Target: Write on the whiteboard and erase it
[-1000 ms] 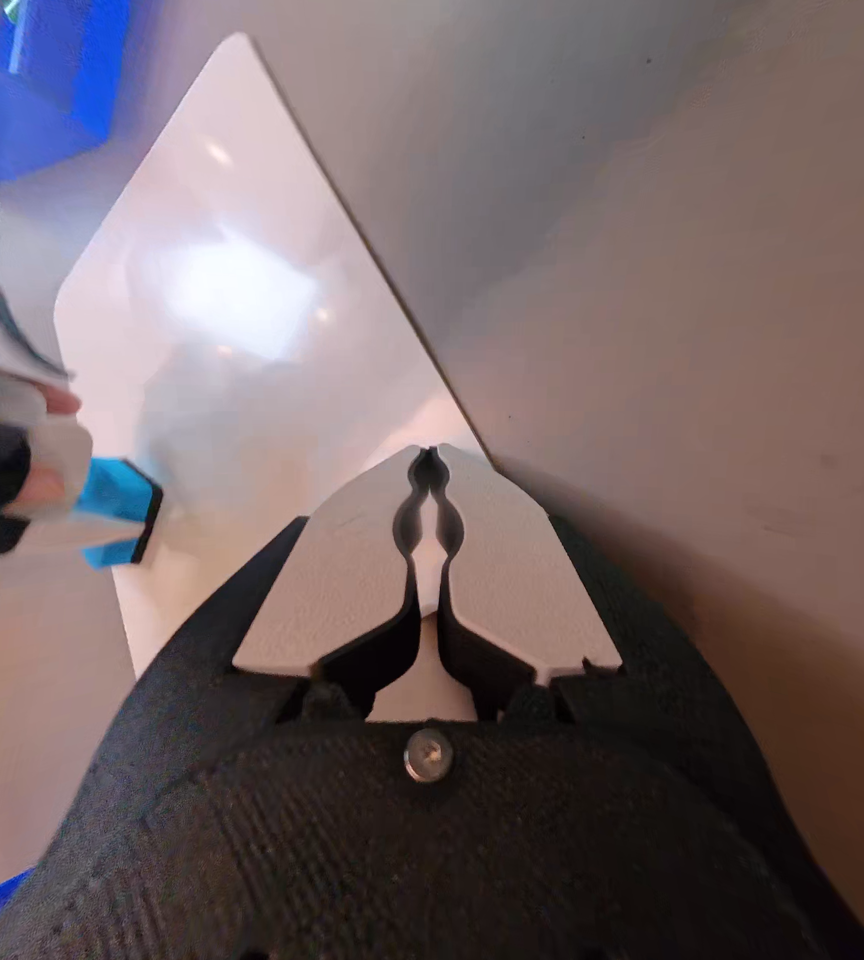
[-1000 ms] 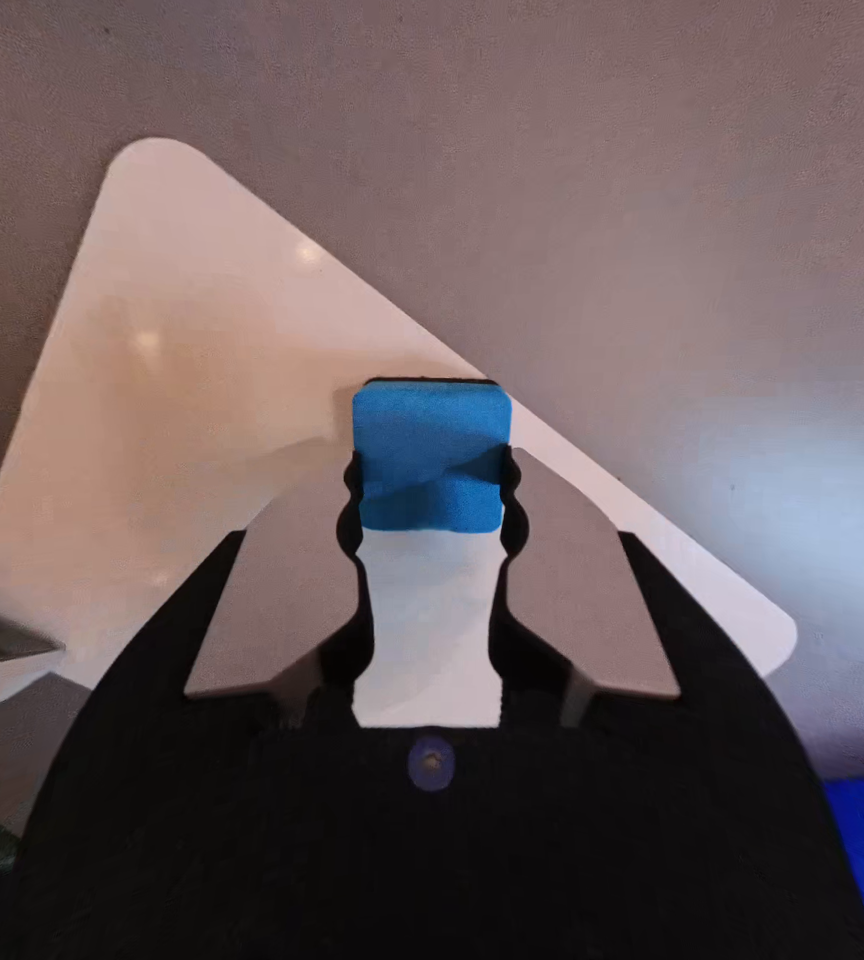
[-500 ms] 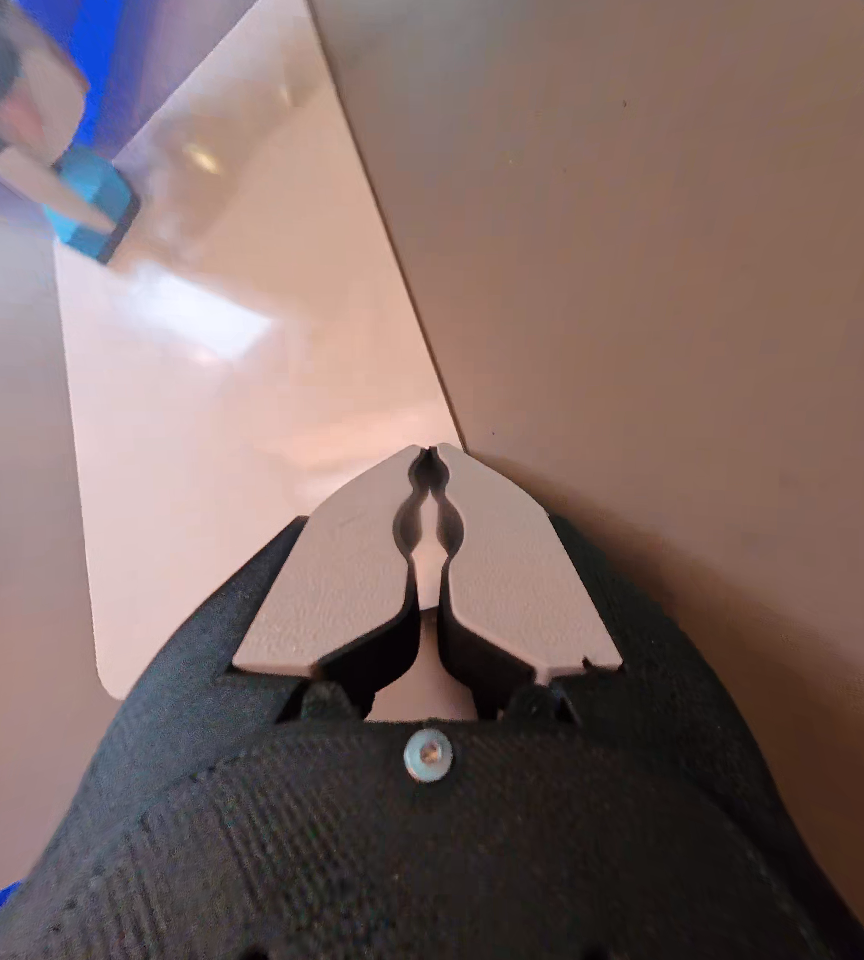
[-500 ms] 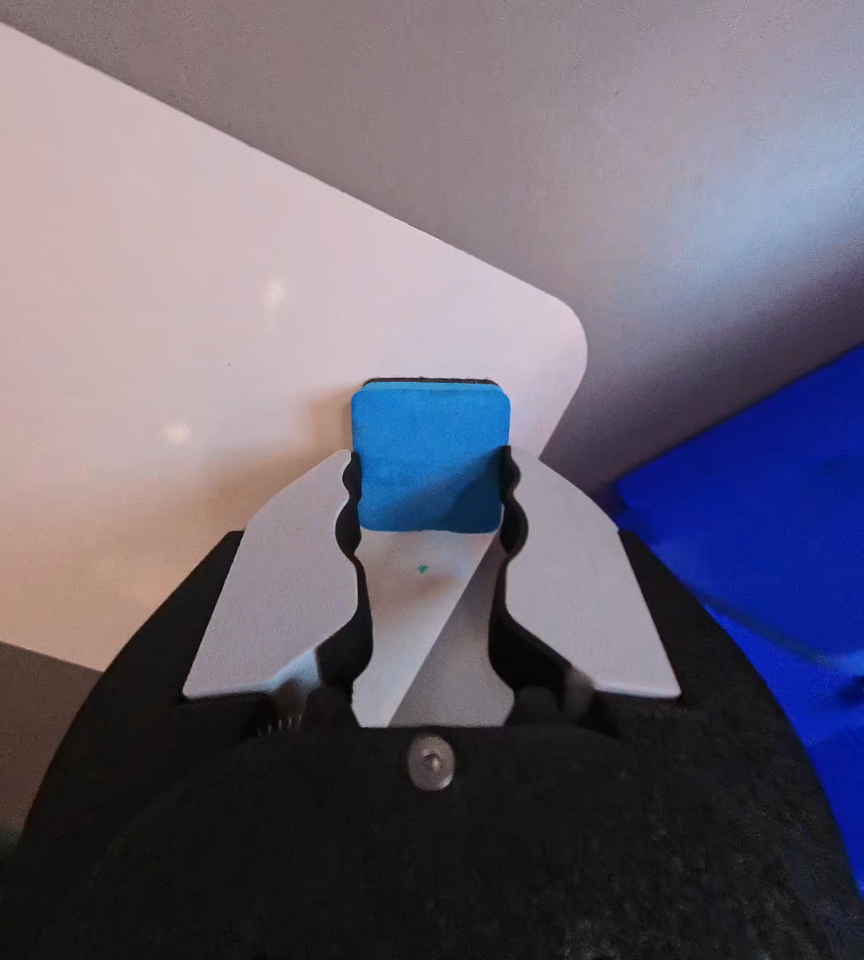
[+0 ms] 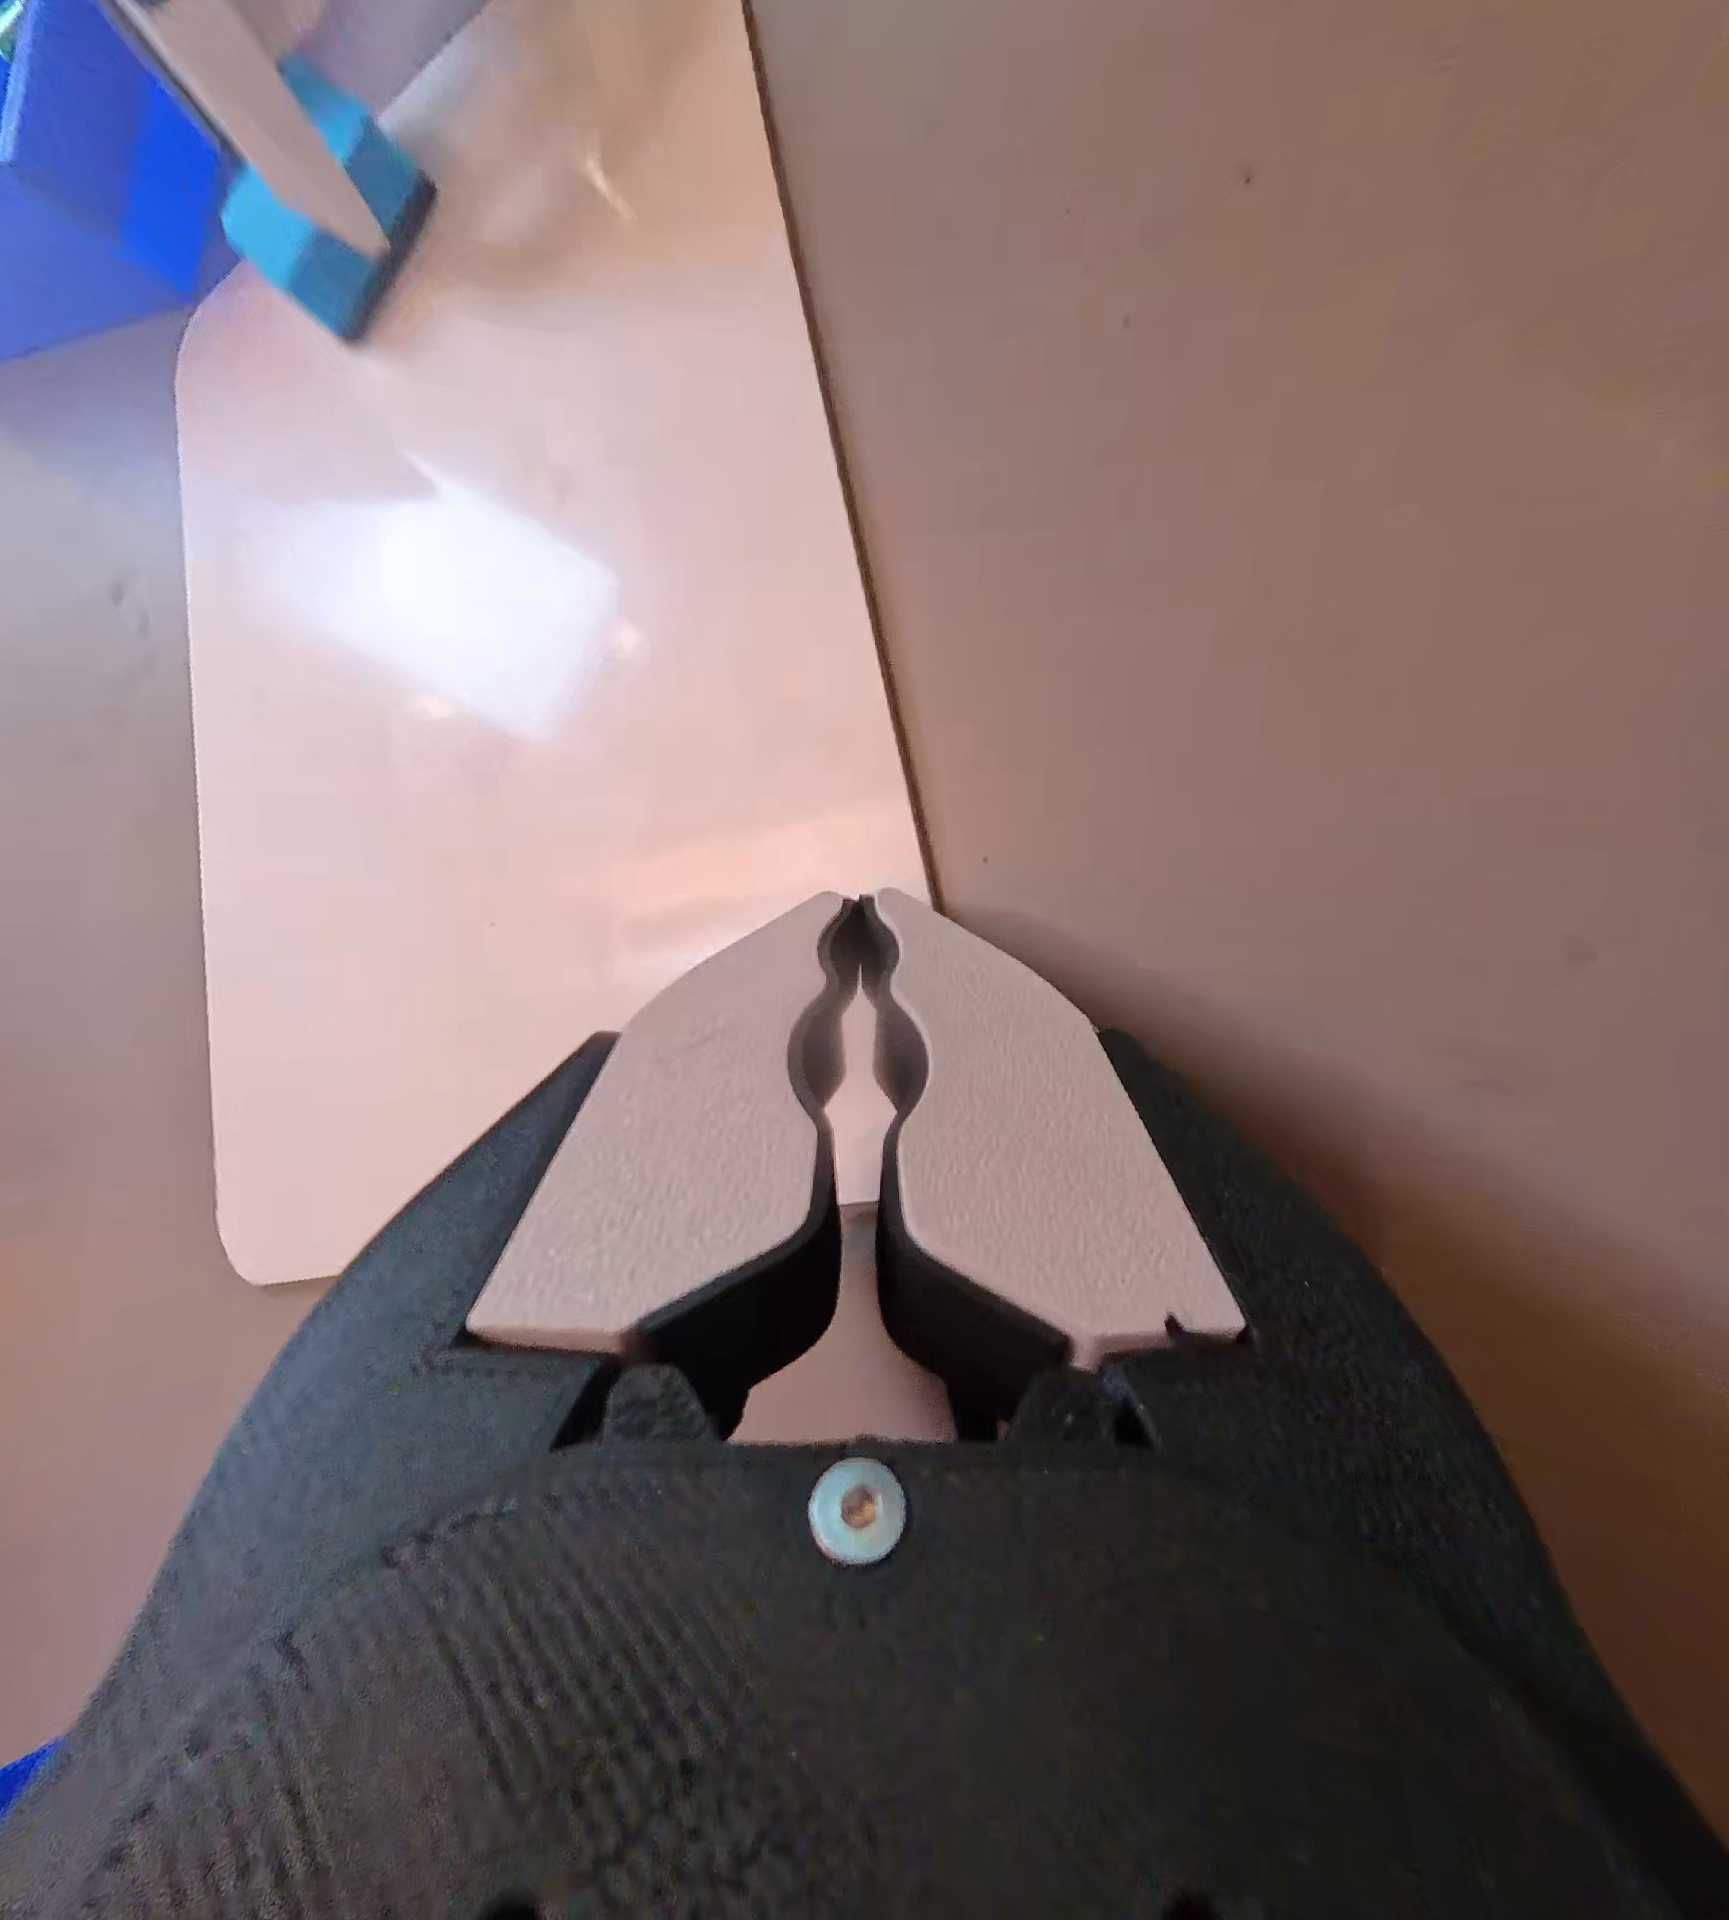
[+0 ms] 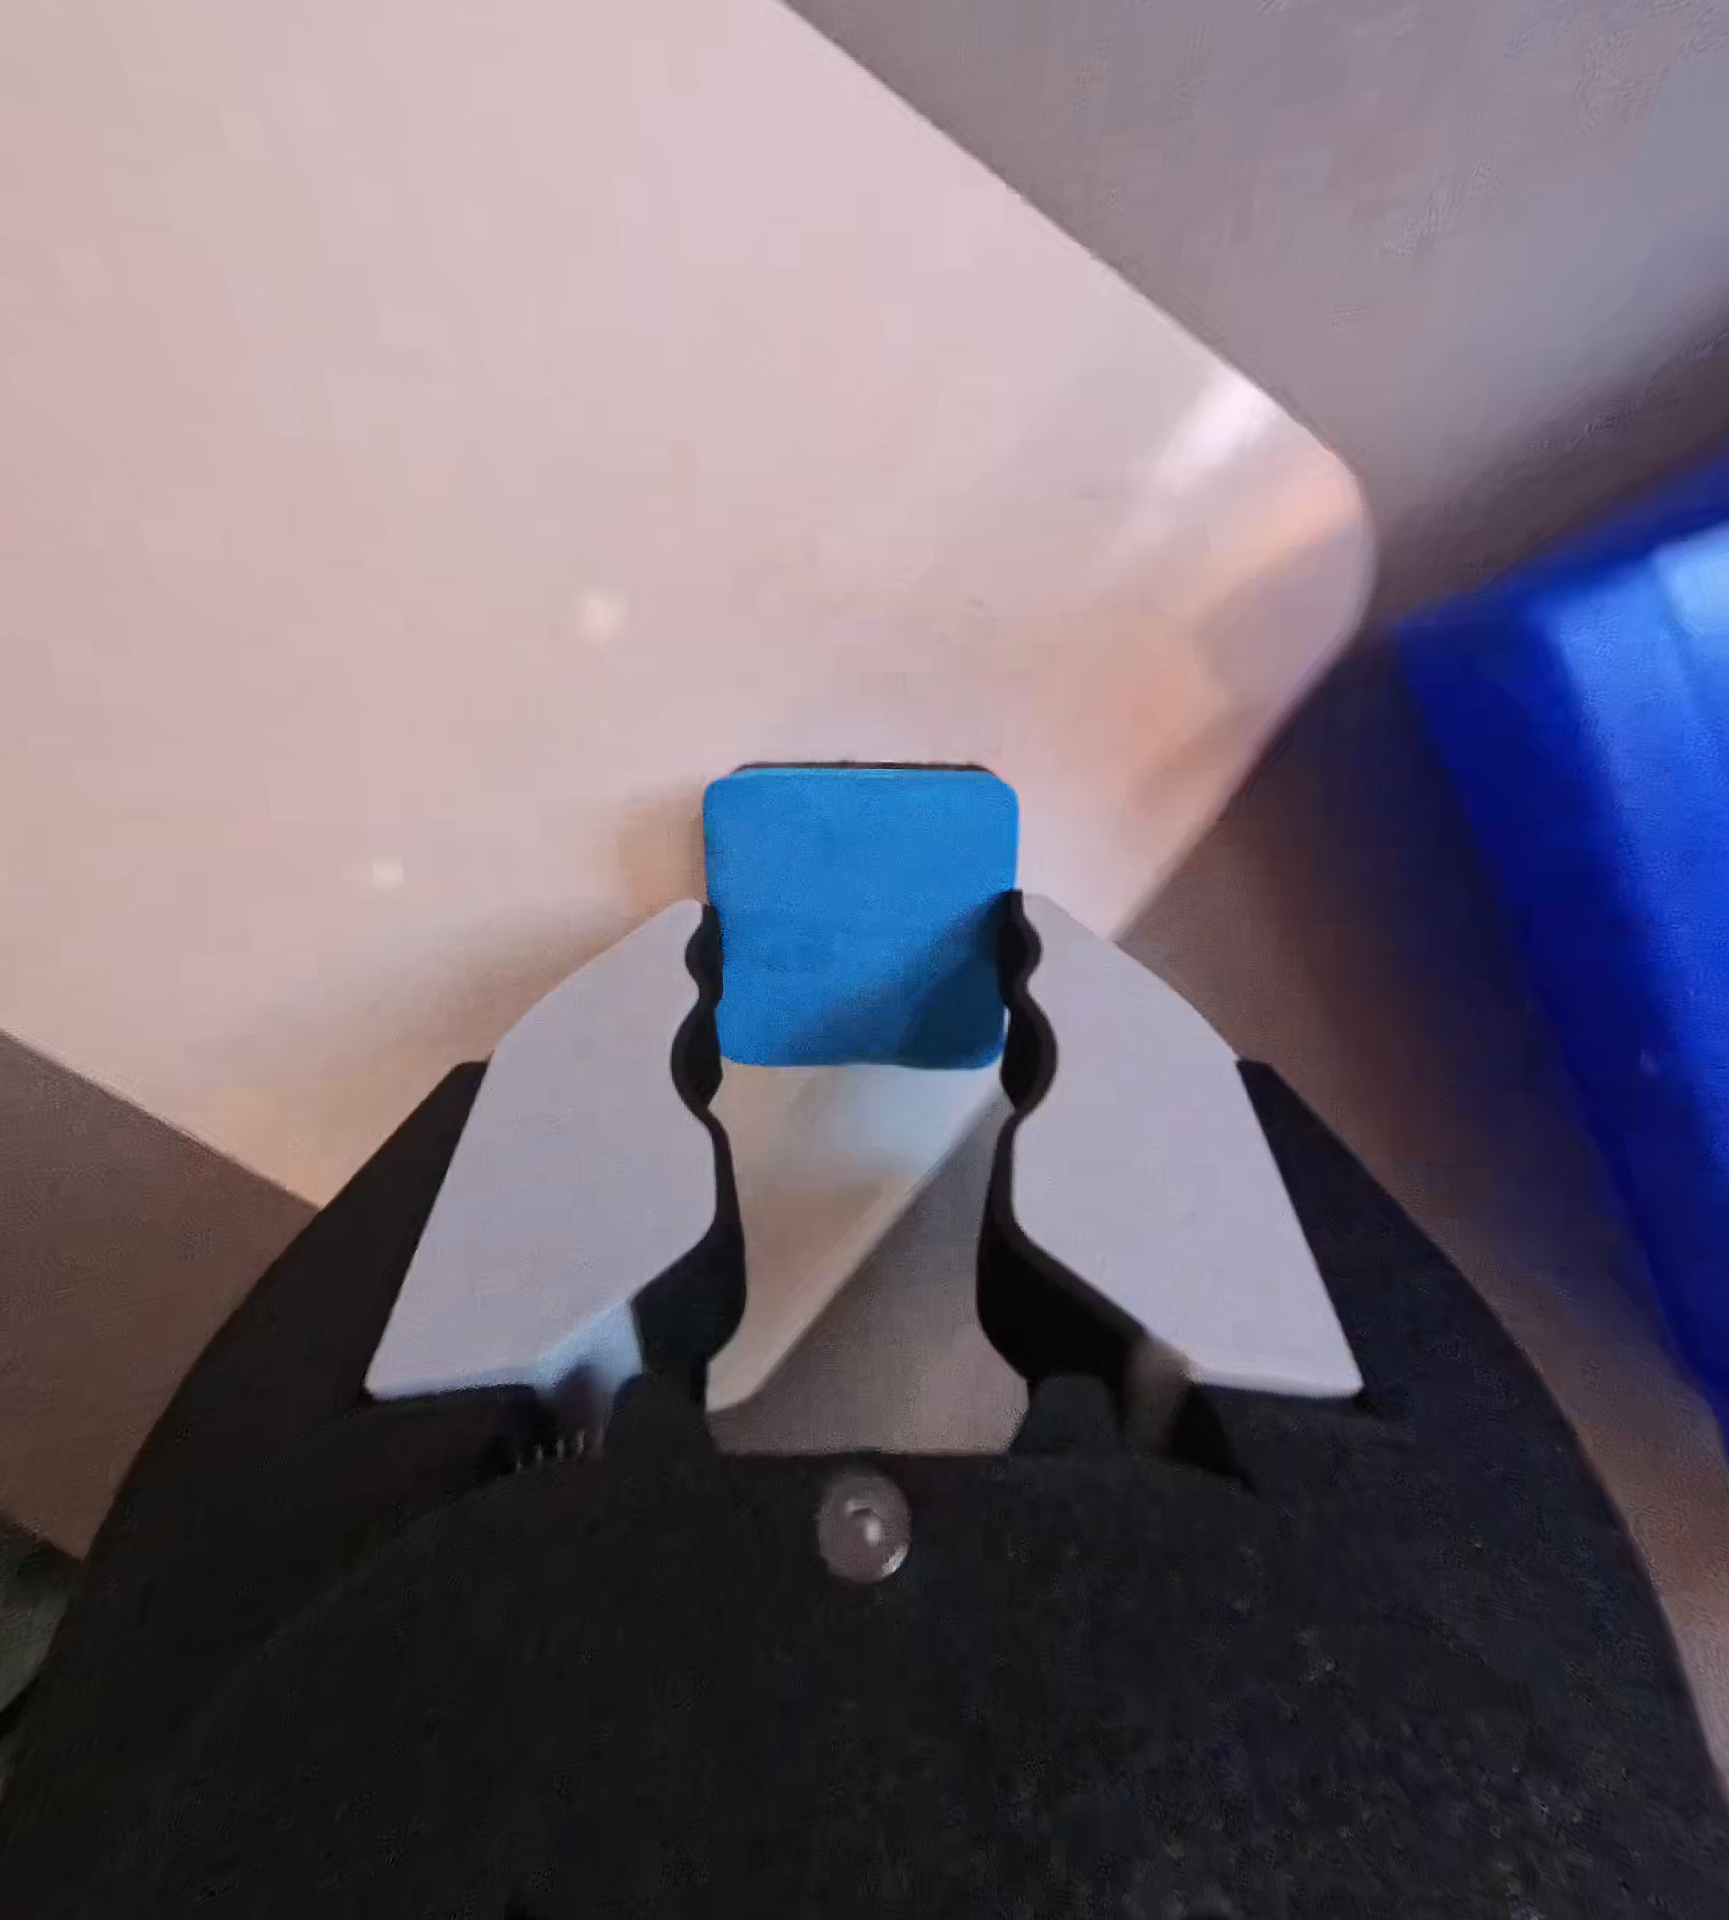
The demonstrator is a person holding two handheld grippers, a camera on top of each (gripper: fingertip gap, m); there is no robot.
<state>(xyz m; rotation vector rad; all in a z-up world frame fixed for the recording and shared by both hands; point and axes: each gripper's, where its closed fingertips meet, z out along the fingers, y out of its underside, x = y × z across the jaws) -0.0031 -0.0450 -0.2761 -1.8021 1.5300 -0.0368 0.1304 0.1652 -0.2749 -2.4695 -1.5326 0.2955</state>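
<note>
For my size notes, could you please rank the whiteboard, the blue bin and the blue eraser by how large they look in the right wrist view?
1. whiteboard, largest.
2. blue bin, cut off by the frame edge.
3. blue eraser, smallest, though nearest the camera, clamped in the right tongs.

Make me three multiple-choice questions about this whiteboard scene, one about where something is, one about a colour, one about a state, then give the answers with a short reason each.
1. Where is the eraser?
A. Between the right gripper's fingers, over the whiteboard
B. Inside the blue bin
C. Lying beside the left gripper

2. What colour is the eraser's upper face?
A. Red
B. Blue
C. Yellow

3. How do the left gripper's jaws stand?
A. Wide open
B. Clamped on a marker
C. Closed with nothing between them

Answers: 1 A, both fingers press the eraser's sides above the board's corner. 2 B, its face is plainly blue. 3 C, the fingertips meet and nothing sits between them.
</note>
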